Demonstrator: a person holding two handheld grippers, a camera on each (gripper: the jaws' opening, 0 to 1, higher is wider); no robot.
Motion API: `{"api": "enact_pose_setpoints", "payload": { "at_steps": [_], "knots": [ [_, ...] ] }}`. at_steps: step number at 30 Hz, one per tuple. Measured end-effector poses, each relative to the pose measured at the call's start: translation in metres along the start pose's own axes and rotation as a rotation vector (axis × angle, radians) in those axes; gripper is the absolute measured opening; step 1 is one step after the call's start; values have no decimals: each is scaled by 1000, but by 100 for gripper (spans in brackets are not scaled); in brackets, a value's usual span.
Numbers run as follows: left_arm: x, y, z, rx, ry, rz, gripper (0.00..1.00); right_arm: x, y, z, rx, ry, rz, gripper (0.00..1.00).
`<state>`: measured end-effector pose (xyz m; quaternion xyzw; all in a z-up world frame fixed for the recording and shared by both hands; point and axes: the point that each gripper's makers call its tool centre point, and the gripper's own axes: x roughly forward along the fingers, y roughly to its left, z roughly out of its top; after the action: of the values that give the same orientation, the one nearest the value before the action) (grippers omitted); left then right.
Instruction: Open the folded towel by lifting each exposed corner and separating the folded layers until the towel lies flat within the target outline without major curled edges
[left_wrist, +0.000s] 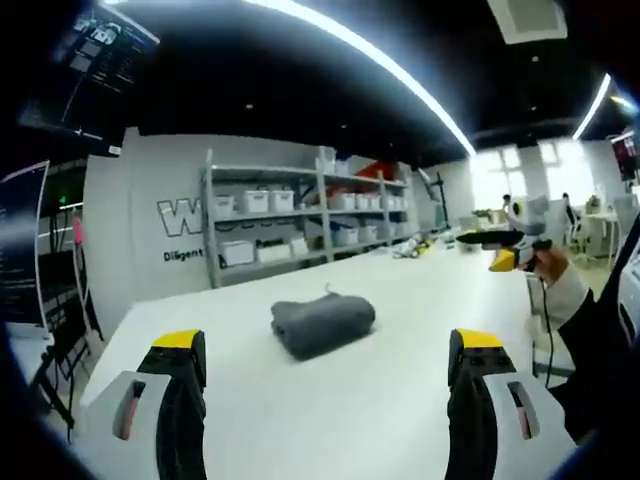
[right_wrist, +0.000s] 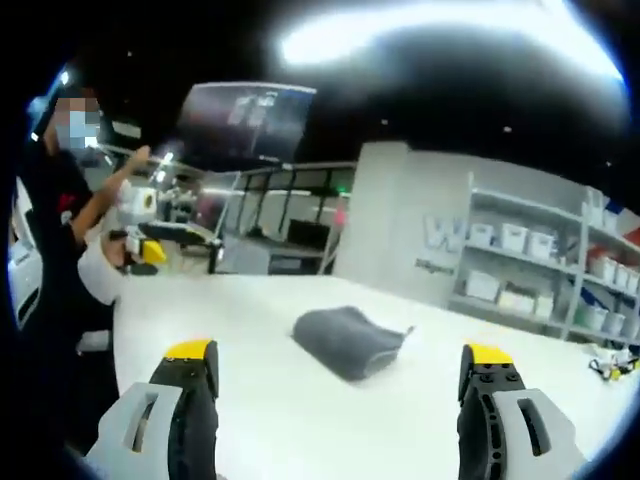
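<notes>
A grey towel (left_wrist: 322, 325), folded into a thick bundle, lies on the white table (left_wrist: 330, 430). My left gripper (left_wrist: 328, 341) is held open short of it, its yellow-tipped jaws wide apart and the towel seen between them. In the right gripper view the same towel (right_wrist: 348, 342) lies ahead, with a small corner sticking out at its right end. My right gripper (right_wrist: 338, 352) is open too, short of the towel and touching nothing. Each gripper shows in the other's view, hand-held above the table edge: the right gripper (left_wrist: 512, 248) and the left gripper (right_wrist: 140, 240).
Metal shelving with white bins (left_wrist: 300, 215) stands against the wall behind the table. A person (right_wrist: 60, 220) stands at the table's side. Small objects (left_wrist: 412, 247) lie at the far end of the table. Desks and screens (right_wrist: 250, 125) fill the background.
</notes>
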<state>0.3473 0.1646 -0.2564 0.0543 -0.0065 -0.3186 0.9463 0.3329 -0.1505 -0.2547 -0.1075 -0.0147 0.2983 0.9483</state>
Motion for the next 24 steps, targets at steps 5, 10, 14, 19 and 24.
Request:
{"api": "enact_pose_setpoints", "payload": {
  "at_steps": [5, 10, 14, 19, 24],
  "knots": [
    [0, 0, -7, -13, 16, -2, 100, -1, 5, 0, 25, -7, 21, 100],
    [-1, 3, -12, -29, 32, 10, 100, -3, 1, -2, 22, -1, 13, 100],
    [-5, 2, -8, -24, 17, 10, 100, -5, -3, -6, 12, 16, -4, 100],
    [-12, 4, -4, -29, 0, 11, 100, -7, -4, -6, 3, 23, -19, 100],
    [-17, 7, -1, -33, -14, 16, 100, -7, -2, -6, 3, 22, -18, 100]
  ]
}}
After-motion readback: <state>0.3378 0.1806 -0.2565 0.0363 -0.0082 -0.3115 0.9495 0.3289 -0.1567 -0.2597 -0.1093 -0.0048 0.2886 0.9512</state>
